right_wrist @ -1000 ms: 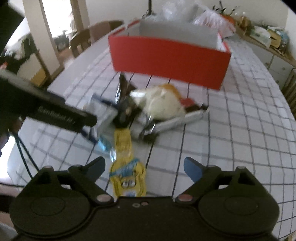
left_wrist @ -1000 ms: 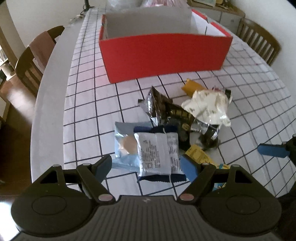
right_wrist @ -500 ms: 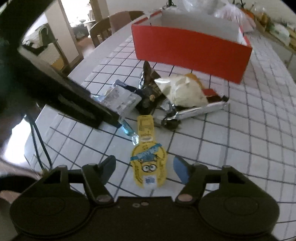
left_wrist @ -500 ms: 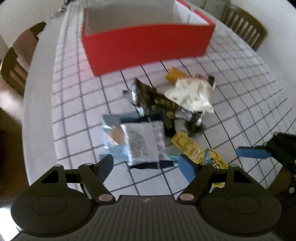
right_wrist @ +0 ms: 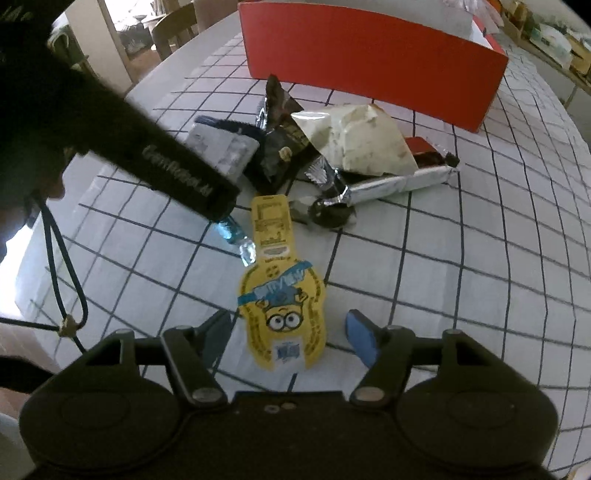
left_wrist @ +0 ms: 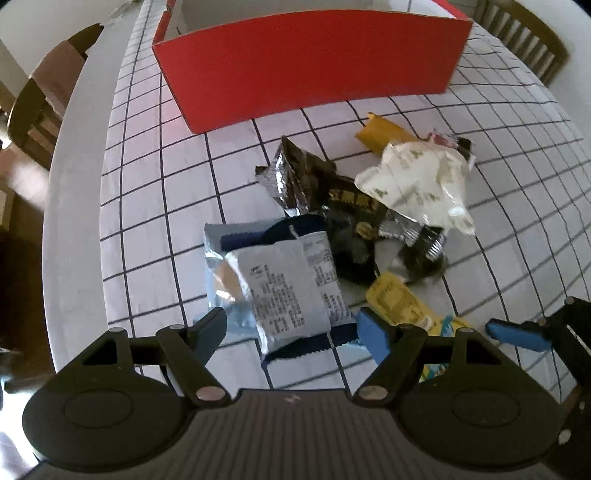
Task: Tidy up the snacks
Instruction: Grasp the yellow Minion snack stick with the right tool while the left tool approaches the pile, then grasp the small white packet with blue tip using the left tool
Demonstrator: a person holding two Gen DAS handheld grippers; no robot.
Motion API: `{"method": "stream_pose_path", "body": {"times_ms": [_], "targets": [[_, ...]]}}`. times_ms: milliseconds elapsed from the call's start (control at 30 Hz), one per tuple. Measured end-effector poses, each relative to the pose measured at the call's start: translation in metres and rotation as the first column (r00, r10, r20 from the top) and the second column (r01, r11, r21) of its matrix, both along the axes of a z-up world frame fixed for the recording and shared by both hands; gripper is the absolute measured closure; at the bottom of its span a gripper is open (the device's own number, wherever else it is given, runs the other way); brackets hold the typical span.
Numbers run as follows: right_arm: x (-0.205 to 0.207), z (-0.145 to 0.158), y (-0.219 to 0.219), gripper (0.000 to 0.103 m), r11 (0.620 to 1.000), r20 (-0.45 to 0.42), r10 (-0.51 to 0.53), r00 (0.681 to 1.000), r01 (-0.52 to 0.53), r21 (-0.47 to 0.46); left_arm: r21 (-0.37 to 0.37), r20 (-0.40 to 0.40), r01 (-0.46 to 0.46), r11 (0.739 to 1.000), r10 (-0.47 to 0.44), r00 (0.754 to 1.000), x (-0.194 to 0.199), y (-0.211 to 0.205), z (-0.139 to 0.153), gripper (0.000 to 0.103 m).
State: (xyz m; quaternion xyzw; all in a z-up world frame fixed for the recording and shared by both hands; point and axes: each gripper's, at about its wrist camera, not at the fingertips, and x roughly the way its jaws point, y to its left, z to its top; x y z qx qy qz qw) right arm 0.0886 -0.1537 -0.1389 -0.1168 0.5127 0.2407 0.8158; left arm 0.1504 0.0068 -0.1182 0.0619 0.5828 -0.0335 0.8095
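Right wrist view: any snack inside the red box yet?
Cannot tell: only the red box's outer wall shows; its inside is hidden.

One red box (left_wrist: 310,66) stands by a heap of snack packets. Two grippers show, left (left_wrist: 291,328) and right (right_wrist: 290,336). Two wooden chairs (left_wrist: 524,33) are visible.

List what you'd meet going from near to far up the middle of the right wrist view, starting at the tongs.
Right tongs → flat yellow cartoon-character snack packet → dark crinkled foil snack bag → red cardboard box.
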Motion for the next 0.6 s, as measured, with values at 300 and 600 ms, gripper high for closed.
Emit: {"method": "stream_pose_path", "body": {"times_ms": [300, 600], "targets": [[-0.003, 0.002, 0.014, 0.052, 0.997, 0.026, 0.053, 0.998, -0.052, -0.054, -0.046, -0.035, -0.062, 0.997, 0.06, 0.998, 0.011, 0.01, -0.002, 0.039], [-0.006, 0.006, 0.007, 0.053, 0.999, 0.012, 0.033, 0.999, -0.033, -0.014, -0.12, -0.062, -0.119, 0.986, 0.113, 0.992, 0.011, 0.028, 0.0, 0.061]]}}
